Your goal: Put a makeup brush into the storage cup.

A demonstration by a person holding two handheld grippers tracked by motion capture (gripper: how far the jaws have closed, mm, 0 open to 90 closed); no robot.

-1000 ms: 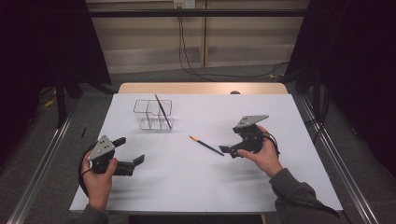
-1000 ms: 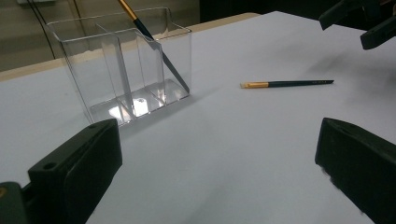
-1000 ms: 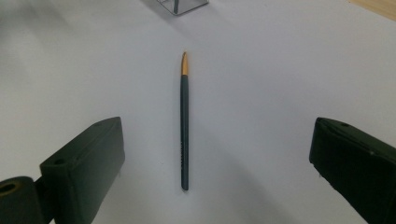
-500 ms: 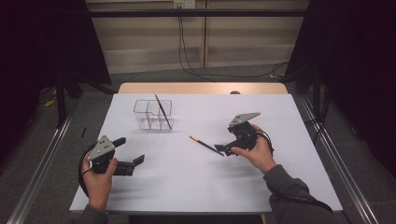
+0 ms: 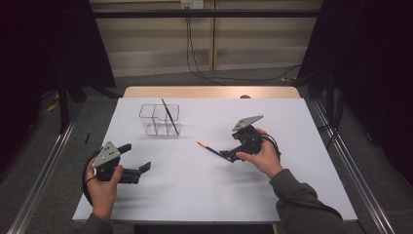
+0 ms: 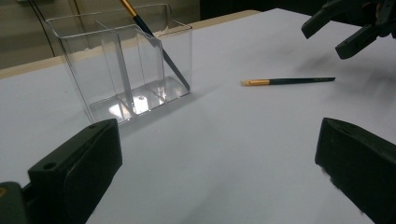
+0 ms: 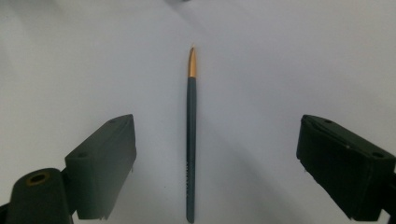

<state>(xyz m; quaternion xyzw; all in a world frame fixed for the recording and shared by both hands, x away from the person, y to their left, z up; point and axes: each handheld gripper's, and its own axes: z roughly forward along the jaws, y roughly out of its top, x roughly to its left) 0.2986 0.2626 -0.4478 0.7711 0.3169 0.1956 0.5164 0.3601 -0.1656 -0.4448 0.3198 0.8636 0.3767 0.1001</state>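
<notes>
Over on the left, the left gripper [image 5: 139,171] hangs wide open over the white table [image 5: 195,195], holding nothing. Next along, the clear organizer [image 5: 159,120] has one brush [image 5: 169,117] leaning inside. Then the loose paintbrush [image 7: 191,135] lies flat, lined up between the right gripper's [image 5: 230,155] spread jaws, which have just been closing in but aren't touching it. It looks thin, stiff and light, probably prone to rolling, so mid-handle seems the best place to pinch.
</notes>
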